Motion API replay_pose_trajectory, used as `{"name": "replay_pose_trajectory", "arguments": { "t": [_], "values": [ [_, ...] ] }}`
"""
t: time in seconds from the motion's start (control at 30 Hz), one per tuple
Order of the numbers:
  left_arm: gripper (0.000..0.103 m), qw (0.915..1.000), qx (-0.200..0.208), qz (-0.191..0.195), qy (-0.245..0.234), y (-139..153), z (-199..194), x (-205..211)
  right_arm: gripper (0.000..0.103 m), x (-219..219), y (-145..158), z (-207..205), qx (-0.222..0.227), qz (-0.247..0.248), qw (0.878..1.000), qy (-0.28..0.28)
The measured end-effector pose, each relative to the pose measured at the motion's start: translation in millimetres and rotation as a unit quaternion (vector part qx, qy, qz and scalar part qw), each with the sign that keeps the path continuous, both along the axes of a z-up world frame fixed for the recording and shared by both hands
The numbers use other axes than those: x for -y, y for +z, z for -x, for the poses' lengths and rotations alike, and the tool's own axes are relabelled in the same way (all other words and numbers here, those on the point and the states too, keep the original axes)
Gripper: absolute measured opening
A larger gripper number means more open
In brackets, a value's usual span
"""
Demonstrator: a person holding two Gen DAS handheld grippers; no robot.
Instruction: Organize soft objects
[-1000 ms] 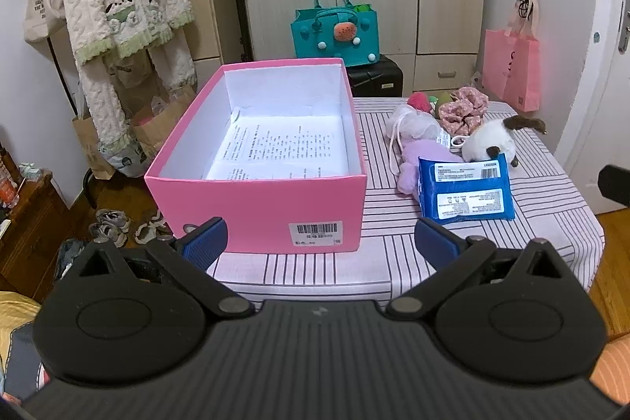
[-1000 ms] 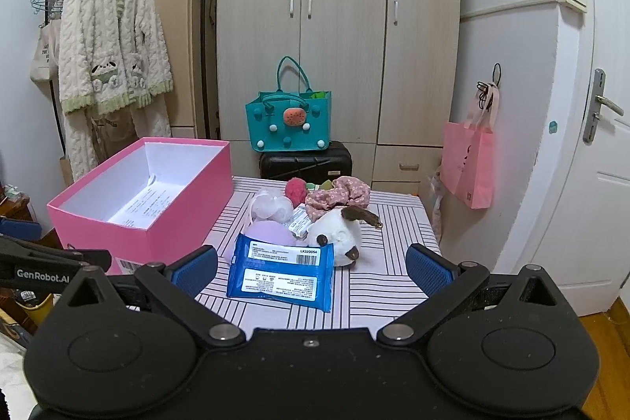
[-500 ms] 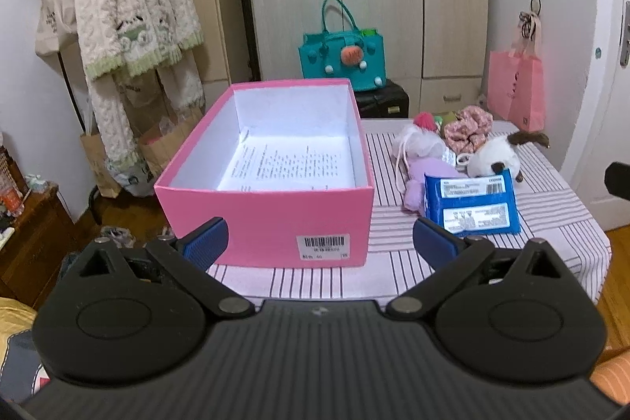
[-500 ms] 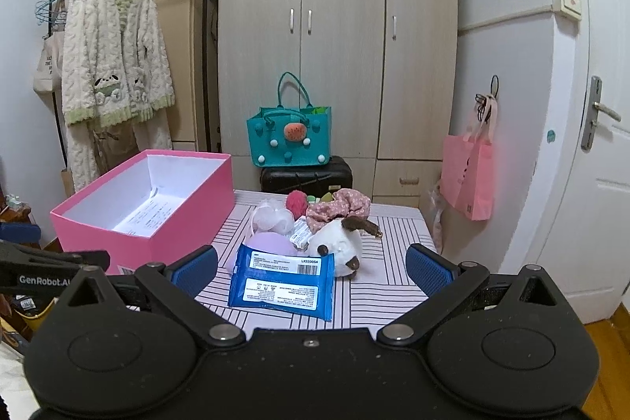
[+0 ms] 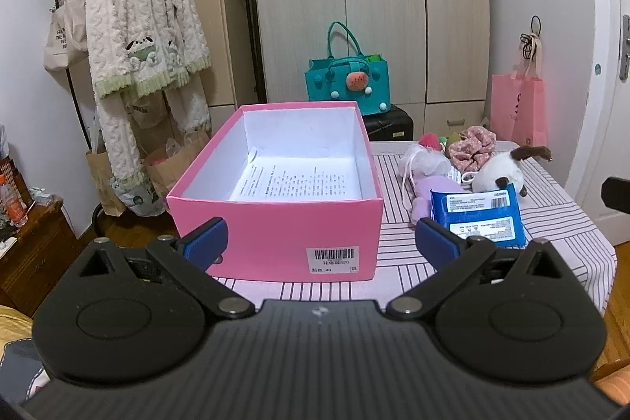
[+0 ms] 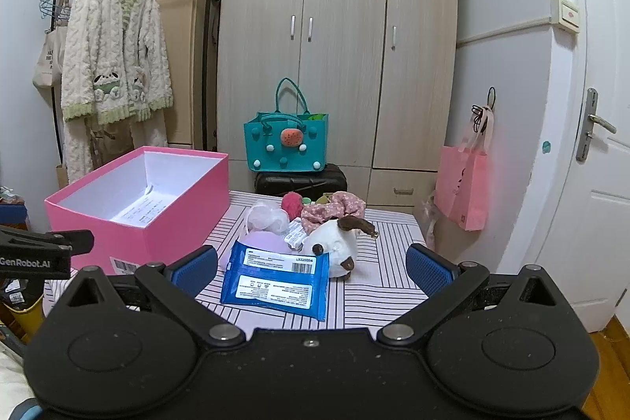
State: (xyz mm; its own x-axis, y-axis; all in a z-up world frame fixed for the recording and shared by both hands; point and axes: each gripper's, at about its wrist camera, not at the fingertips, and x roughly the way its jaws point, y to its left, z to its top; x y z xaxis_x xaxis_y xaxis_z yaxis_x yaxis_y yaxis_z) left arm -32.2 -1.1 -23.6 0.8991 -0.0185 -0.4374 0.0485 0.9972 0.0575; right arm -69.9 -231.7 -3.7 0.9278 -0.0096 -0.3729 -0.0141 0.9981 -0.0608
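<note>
A pink box [image 5: 275,227] with a printed sheet inside stands on the striped table [image 5: 559,207]. Right of it lie a blue wipes pack [image 5: 480,219], a white plush dog [image 5: 500,172], a purple plush [image 5: 429,191], a white mesh pouch [image 5: 425,160], a pink floral scrunchie [image 5: 472,148] and a red ball [image 5: 429,140]. My left gripper [image 5: 321,243] is open and empty in front of the box. My right gripper [image 6: 311,268] is open and empty, short of the wipes pack [image 6: 275,278] and dog [image 6: 334,243]; the box [image 6: 134,211] is to its left.
A teal bag [image 6: 285,140] sits on a black case behind the table. A wardrobe [image 6: 338,46] fills the back wall. A clothes rack with a fluffy robe [image 6: 114,58] stands left. A pink bag [image 6: 466,184] hangs right, near a white door [image 6: 590,144].
Both grippers have drawn back and tilted up a little, so the table and objects sit lower and farther in view. Both stay open and empty.
</note>
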Motion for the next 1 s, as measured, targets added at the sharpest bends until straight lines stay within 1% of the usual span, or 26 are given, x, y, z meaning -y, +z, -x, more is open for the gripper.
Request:
{"name": "replay_pose_trajectory", "arguments": {
  "t": [0.13, 0.3, 0.8, 0.83, 0.93, 0.97, 1.0],
  "values": [
    [0.103, 0.9999, 0.009, 0.006, -0.001, -2, 2, -3, 0.103, -1, -1, -1, 0.005, 0.000, 1.000, 0.002],
    [0.103, 0.9997, 0.018, 0.014, -0.003, -4, 4, -5, 0.103, 4, -3, 0, 0.014, -0.018, 1.000, 0.002],
    [0.103, 0.9999, 0.004, 0.016, 0.006, -7, -5, -6, 0.103, 10, -8, -5, 0.018, -0.026, 0.999, 0.007],
    [0.103, 0.9999, 0.002, 0.015, 0.006, -7, -6, -5, 0.103, 12, -7, -8, 0.014, -0.034, 0.999, 0.013],
    [0.103, 0.9997, -0.019, 0.014, -0.002, -1, -16, -2, 0.103, 19, 0, -22, -0.026, -0.100, 0.994, 0.037],
    [0.103, 0.9995, -0.022, 0.019, -0.010, 4, -18, -2, 0.103, 20, 3, -25, -0.028, -0.104, 0.993, 0.051],
    [0.103, 0.9994, -0.023, 0.021, -0.016, 8, -19, -1, 0.103, 19, 4, -27, -0.030, -0.098, 0.993, 0.061]
  ]
}}
